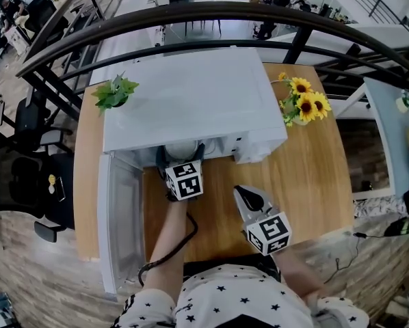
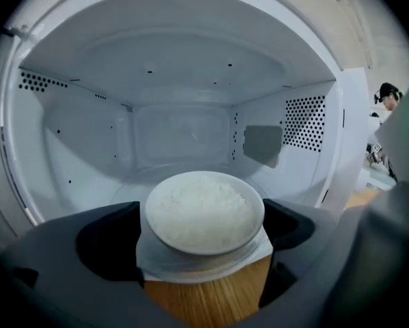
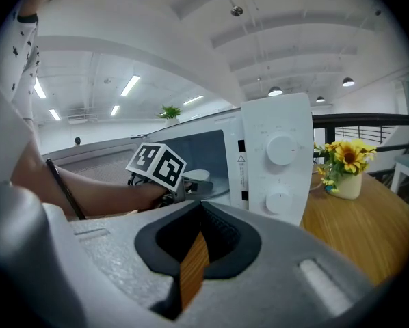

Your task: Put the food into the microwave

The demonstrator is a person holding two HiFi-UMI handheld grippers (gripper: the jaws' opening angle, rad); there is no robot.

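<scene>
The left claw [image 2: 204,219] is gripping the bowl of rice [image 2: 203,207] by its sides, holding it at the open microwave's [image 1: 191,94] mouth; the right claw [image 3: 198,248], closed to a slit and empty, is hanging above the worktop [image 1: 314,162]

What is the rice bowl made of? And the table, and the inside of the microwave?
The bowl looks like glazed ceramic: it is white and smooth with a soft shine, though it might be hard plastic. The table looks like wood or a wood-look laminate, with its warm tan colour and straight grain lines. The microwave inside looks like white painted metal, with smooth walls and punched vent holes.
</scene>
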